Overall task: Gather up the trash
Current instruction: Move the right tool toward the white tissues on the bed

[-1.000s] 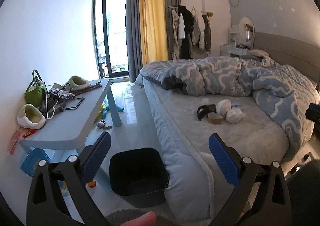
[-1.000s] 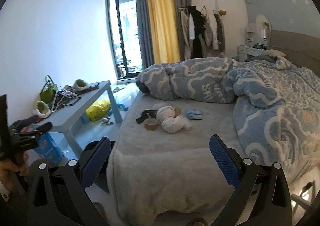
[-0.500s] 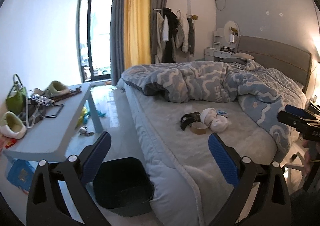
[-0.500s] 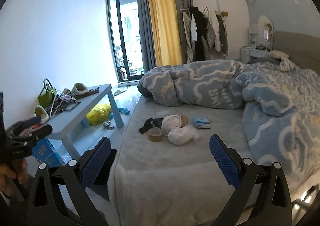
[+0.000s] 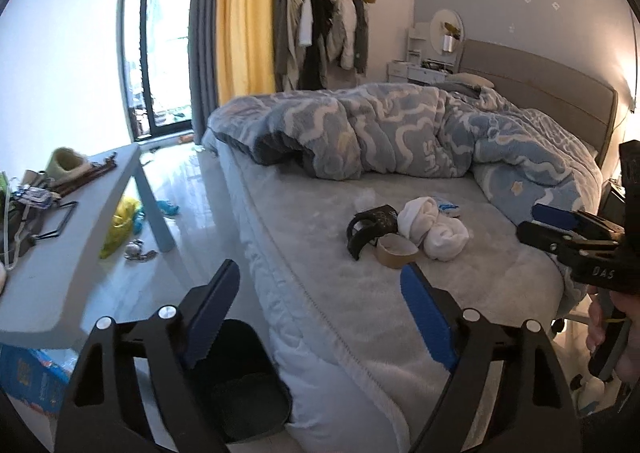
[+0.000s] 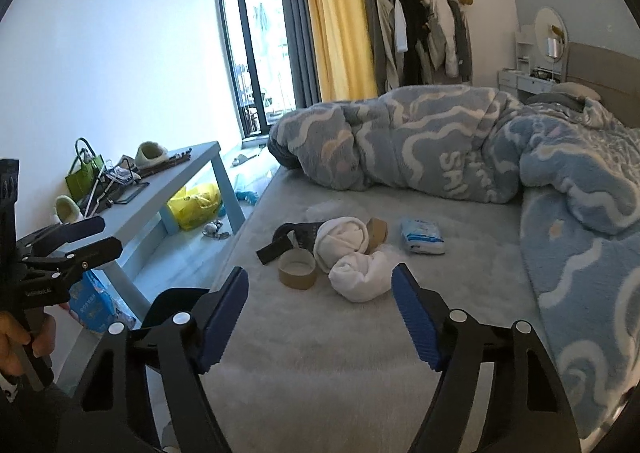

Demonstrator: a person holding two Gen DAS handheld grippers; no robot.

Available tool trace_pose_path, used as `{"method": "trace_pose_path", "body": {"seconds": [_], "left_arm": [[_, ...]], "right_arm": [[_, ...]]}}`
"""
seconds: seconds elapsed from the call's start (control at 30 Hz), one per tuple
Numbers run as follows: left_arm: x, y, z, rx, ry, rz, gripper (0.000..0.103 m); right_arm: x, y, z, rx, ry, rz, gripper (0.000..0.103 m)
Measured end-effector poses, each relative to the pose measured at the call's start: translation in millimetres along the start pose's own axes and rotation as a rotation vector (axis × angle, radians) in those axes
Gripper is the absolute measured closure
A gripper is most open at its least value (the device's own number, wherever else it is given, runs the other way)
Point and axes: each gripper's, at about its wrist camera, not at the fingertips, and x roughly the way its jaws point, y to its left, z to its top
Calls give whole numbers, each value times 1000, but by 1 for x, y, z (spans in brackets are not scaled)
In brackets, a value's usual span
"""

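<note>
A small heap of trash lies on the grey bed sheet (image 6: 320, 353): a brown tape roll (image 6: 297, 272) (image 5: 396, 250), two white wads (image 6: 360, 277) (image 5: 434, 229), a black strap (image 6: 288, 239) (image 5: 370, 227) and a blue-white packet (image 6: 422, 241). My right gripper (image 6: 320, 319) hovers just short of the heap, jaws closing with nothing between them. My left gripper (image 5: 320, 317) hangs over the bed's edge, also closing on nothing. A black bin (image 5: 244, 385) stands on the floor under it.
A rumpled blue quilt (image 6: 480, 149) covers the far half of the bed. A pale blue table (image 6: 168, 193) with slippers, a green bag and clutter stands left. A yellow bag (image 6: 196, 205) and scraps lie on the floor beneath it.
Both grippers have come forward and a little lower toward the heap on the bed, which looks bigger now. The jaws of both have narrowed.
</note>
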Motion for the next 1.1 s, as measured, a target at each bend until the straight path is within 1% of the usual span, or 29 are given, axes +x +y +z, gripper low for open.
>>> {"method": "trace_pose_path", "body": {"seconds": [0.2, 0.27, 0.4, 0.47, 0.57, 0.63, 0.73, 0.83, 0.9, 1.1], "left_arm": [[28, -4, 11, -9, 26, -73, 26], [37, -6, 15, -7, 30, -86, 26], [55, -7, 20, -19, 47, -111, 34], [62, -8, 19, -35, 64, -136, 35], [73, -8, 17, -54, 96, -160, 35], [77, -7, 16, -68, 112, -173, 38], [84, -5, 17, -87, 133, -181, 38], [89, -7, 17, -80, 144, -178, 38], [94, -8, 16, -74, 152, -178, 38], [106, -4, 14, -128, 187, -211, 37]], "right_arm": [[43, -7, 3, -19, 70, -10, 30], [55, -11, 2, -9, 93, -15, 30], [67, -18, -2, 19, 122, -13, 33], [73, -19, -2, 4, 135, -22, 33], [82, -22, -4, 15, 150, -24, 33], [88, -24, -4, 21, 155, -27, 33], [97, -26, -3, 26, 167, -45, 33], [104, -27, -4, 21, 182, -76, 33], [108, -29, -4, 30, 187, -74, 32], [115, -29, -7, 36, 203, -83, 31]]}}
